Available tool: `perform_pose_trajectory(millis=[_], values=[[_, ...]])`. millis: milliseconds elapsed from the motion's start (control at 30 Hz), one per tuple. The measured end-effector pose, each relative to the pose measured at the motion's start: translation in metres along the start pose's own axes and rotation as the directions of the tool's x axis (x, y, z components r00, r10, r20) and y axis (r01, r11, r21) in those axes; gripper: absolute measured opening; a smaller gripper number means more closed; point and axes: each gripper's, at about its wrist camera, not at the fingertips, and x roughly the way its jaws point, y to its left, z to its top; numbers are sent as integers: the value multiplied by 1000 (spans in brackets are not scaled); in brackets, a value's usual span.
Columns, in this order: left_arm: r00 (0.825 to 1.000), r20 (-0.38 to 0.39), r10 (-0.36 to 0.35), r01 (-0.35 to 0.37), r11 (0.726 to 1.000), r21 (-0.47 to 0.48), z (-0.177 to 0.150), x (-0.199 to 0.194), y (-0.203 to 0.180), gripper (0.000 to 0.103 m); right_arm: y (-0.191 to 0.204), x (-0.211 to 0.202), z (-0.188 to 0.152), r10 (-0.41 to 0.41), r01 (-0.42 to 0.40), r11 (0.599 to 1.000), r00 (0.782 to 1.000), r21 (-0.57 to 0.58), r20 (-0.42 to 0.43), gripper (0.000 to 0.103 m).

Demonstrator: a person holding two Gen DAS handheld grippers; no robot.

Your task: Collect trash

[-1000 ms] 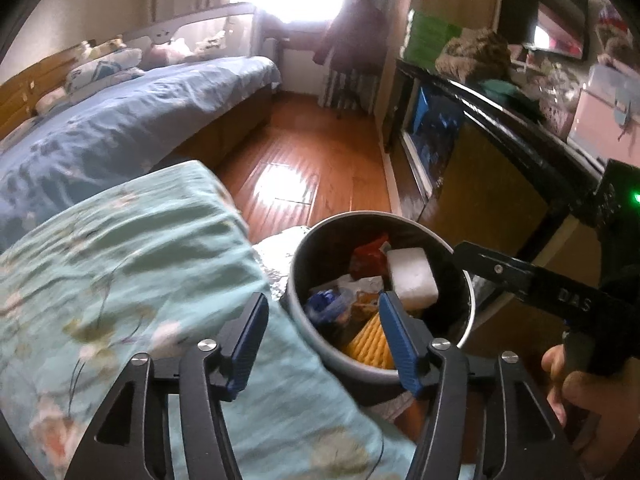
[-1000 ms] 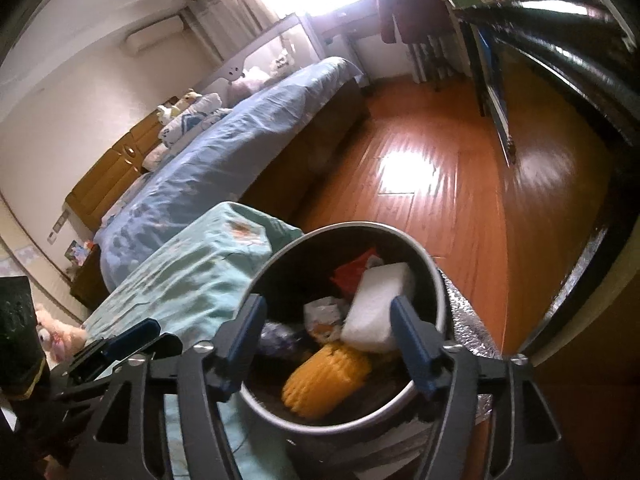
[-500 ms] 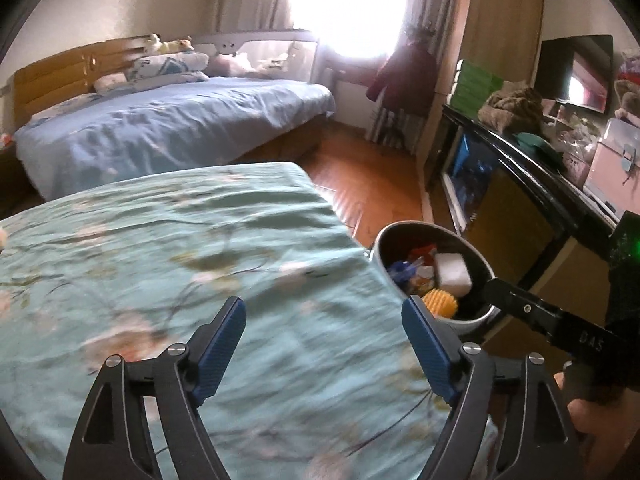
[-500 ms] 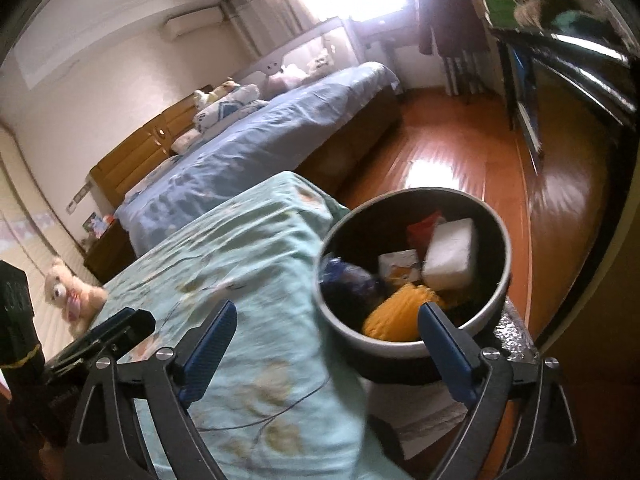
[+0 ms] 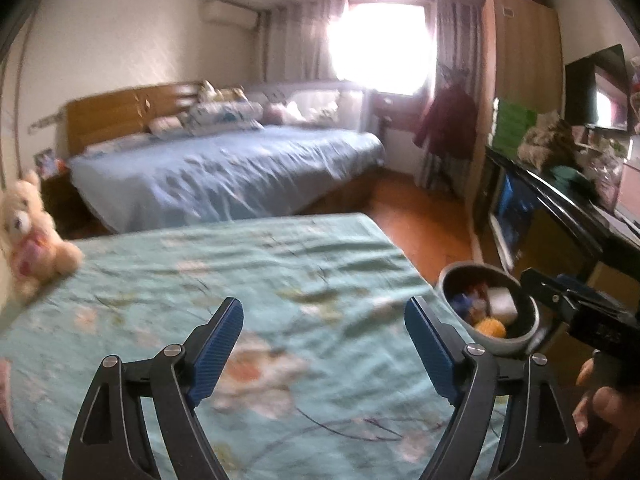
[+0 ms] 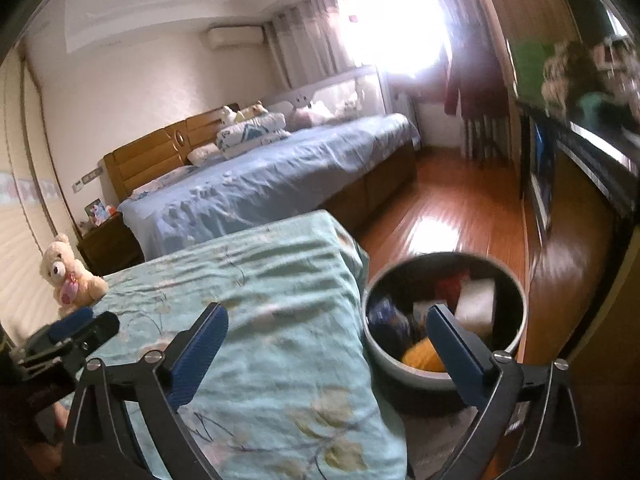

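Note:
A grey round trash bin (image 6: 444, 312) stands on the floor beside the near bed's corner. It holds a yellow corn cob (image 6: 420, 356), a white block (image 6: 474, 304), red and blue wrappers. The left wrist view shows the same trash bin (image 5: 486, 312) at the right. My left gripper (image 5: 324, 340) hangs over the teal floral bedspread (image 5: 240, 280), its jaws opening with nothing between them. My right gripper (image 6: 326, 344) is over the bedspread's edge and the bin's rim, jaws opening, empty. The right gripper's body (image 5: 576, 312) shows in the left view, held by a hand (image 5: 604, 396).
A cream teddy bear (image 6: 68, 276) sits on the near bed by the wall. A second bed with a blue cover (image 5: 224, 172) stands behind. A dark cabinet (image 5: 560, 216) with clutter lines the right side across the wooden floor (image 6: 452, 220).
Both grippers have drawn back and up from over the bin, which now looks smaller and off to the right. Both pairs of jaws have spread wider. The views swung left over the bedspread.

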Motion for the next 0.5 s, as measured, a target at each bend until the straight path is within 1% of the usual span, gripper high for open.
perform_pose_trajectory(millis=[67, 100, 167, 200, 267, 400, 500], values=[[998, 46, 39, -39, 999, 3, 3, -11, 0, 94, 14, -9, 9, -27, 30, 999, 997, -45, 69, 103], [996, 76, 56, -56, 998, 0, 3, -18, 0, 102, 19, -13, 12, -37, 44, 997, 993, -66, 108, 103], [989, 121, 85, -85, 996, -5, -1, -27, -2, 102, 29, -18, 13, -37, 54, 994, 985, -97, 167, 103], [987, 132, 93, -94, 996, -3, -3, -29, -3, 102, 33, -19, 12, -32, 53, 993, 982, -107, 186, 103], [984, 136, 111, -113, 994, 3, -9, -31, -7, 102, 38, -15, 8, -21, 44, 992, 982, -116, 190, 103], [985, 130, 115, -116, 993, -7, -20, -32, -10, 102, 39, -4, -2, -9, 27, 993, 988, -116, 155, 103], [986, 119, 120, -120, 993, -5, -17, -23, -10, 102, 37, 3, -7, -1, 15, 994, 992, -108, 127, 103]])
